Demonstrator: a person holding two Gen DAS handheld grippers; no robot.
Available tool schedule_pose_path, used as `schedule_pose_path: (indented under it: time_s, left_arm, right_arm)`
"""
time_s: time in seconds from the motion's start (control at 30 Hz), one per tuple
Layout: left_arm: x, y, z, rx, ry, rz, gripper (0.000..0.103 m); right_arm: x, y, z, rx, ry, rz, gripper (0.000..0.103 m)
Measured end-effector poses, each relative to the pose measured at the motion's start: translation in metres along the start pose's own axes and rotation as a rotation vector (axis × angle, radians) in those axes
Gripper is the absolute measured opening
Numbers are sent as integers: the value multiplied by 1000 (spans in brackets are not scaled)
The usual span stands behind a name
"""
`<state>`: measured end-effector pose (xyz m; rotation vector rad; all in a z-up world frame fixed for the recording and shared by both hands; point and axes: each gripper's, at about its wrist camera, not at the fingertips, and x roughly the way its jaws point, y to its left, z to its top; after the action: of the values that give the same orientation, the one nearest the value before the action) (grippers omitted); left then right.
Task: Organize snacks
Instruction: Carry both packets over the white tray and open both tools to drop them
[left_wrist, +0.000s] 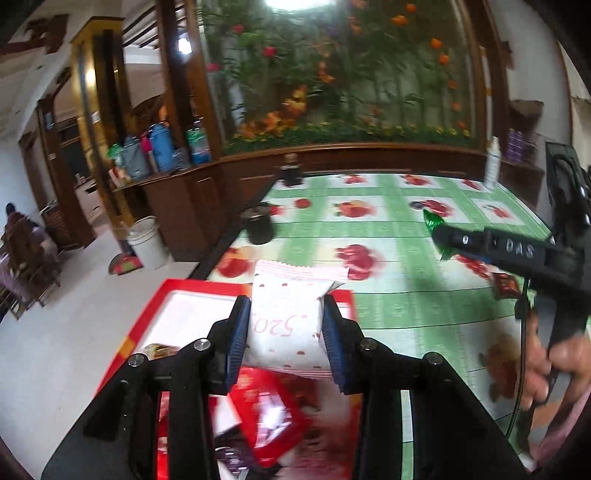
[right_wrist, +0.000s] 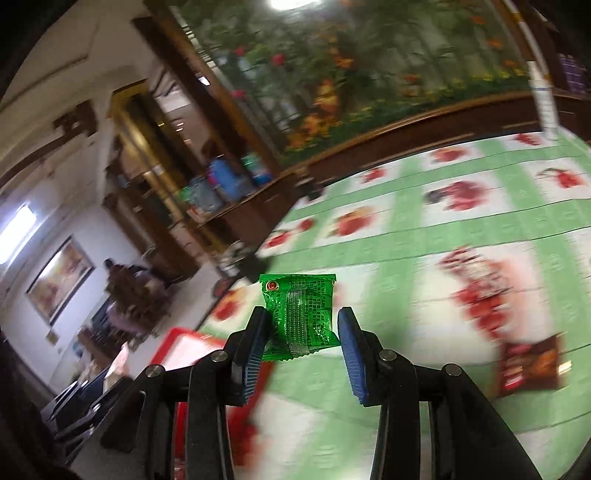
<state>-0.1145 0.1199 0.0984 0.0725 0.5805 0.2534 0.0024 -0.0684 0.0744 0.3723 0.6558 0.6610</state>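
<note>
My left gripper (left_wrist: 286, 325) is shut on a white snack packet (left_wrist: 288, 314) with red dots and "520" print, held above a red box (left_wrist: 155, 321) at the table's left edge. The box holds several red and dark snack packets (left_wrist: 269, 417). My right gripper (right_wrist: 303, 332) is shut on a green snack packet (right_wrist: 301, 314) and holds it above the table. It shows in the left wrist view (left_wrist: 439, 236) at the right, with the green packet (left_wrist: 434, 225) at its tip. A brown-red snack packet (right_wrist: 530, 365) lies on the tablecloth to the right.
The table has a green-and-white cloth with fruit prints (left_wrist: 388, 229). A dark jar (left_wrist: 260, 225) and a dark bottle (left_wrist: 291, 170) stand near its left edge, a white bottle (left_wrist: 493, 162) at the far right. The red box also shows in the right wrist view (right_wrist: 184, 350).
</note>
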Motion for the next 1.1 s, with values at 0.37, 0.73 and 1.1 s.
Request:
schedule_pose_path:
  time_s: [0.37, 0.73, 1.1]
  left_arm:
    - [12, 56, -17, -80, 18, 98, 36]
    - [26, 73, -28, -110, 40, 131, 36]
    - [32, 78, -31, -114, 64, 142, 37]
  right_arm:
    - [58, 82, -40, -59, 113, 123, 40]
    - [80, 85, -56, -115, 189, 123, 40]
    - [82, 102, -70, -216, 220, 121, 40]
